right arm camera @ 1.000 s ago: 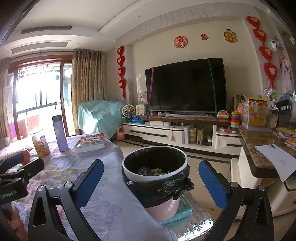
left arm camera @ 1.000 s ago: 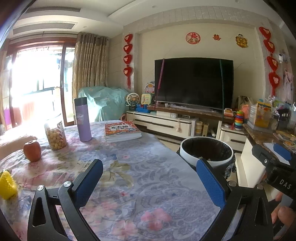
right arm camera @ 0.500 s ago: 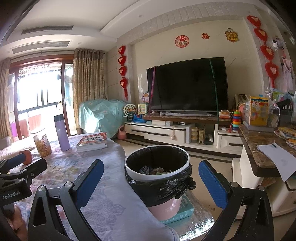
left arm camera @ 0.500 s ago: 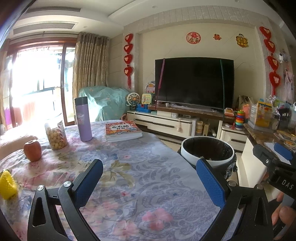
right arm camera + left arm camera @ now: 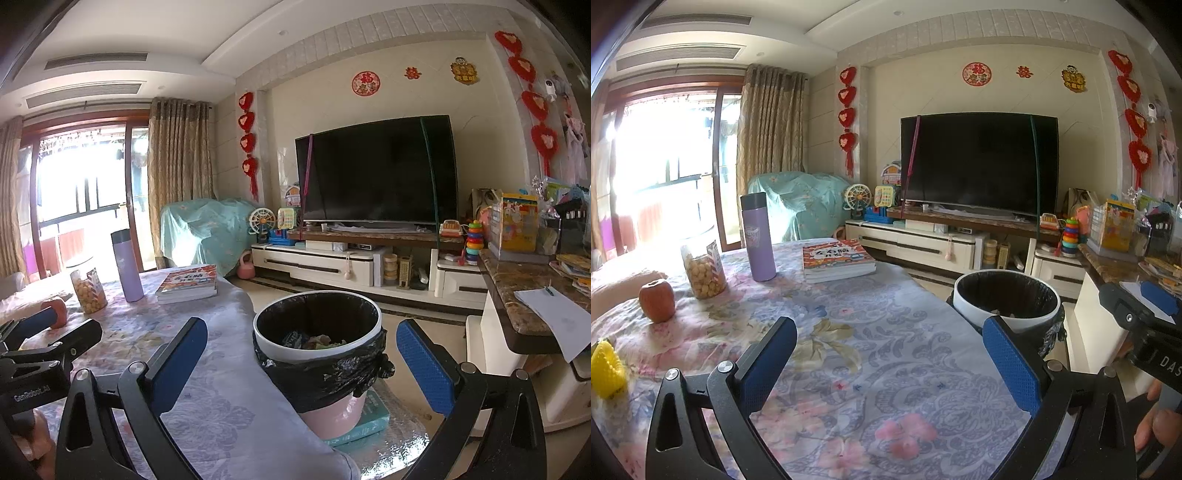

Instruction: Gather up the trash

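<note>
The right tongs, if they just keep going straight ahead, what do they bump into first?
Probably the trash bin. The right tongs stand open with the bin framed between them, just past the table edge. Depth is hard to judge, so they might pass over its rim.

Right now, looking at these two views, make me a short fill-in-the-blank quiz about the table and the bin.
1. The bin is lined with a ____ bag.
2. The bottle standing on the table is ____ in colour.
3. Both the left gripper and the right gripper have their jaws ____.
4. The apple sits beside the jar of ____.

Missing words: black; purple; open; snacks
</note>
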`<state>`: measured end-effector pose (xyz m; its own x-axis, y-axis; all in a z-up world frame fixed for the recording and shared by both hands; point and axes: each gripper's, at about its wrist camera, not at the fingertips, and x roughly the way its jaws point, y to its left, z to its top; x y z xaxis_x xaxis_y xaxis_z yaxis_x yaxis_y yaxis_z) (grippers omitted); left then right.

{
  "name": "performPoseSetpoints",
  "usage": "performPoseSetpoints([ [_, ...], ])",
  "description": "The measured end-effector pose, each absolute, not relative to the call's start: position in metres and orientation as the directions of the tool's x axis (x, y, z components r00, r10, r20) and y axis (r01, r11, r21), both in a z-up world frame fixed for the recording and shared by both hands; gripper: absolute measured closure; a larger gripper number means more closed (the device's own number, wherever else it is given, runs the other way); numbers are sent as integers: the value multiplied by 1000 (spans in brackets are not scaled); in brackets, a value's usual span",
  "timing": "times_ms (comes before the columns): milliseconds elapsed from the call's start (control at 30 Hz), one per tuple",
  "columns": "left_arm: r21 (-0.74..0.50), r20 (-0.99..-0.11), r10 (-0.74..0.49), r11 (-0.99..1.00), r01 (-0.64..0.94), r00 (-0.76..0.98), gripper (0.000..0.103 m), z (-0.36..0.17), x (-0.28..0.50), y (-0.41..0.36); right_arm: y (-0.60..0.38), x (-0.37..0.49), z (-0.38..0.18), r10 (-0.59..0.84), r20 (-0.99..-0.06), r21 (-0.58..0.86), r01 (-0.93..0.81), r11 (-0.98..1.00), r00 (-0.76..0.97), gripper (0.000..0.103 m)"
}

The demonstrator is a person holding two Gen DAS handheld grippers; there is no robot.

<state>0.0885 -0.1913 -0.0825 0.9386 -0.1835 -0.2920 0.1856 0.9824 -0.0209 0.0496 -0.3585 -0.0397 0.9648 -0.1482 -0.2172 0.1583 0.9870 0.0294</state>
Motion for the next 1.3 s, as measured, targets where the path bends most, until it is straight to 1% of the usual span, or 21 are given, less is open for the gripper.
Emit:
performPoseSetpoints([
  [1300, -22, -296, -188, 981, 190, 936, 1, -84, 91, -188, -350, 53, -36, -132, -226, 35, 143, 989, 965, 0],
])
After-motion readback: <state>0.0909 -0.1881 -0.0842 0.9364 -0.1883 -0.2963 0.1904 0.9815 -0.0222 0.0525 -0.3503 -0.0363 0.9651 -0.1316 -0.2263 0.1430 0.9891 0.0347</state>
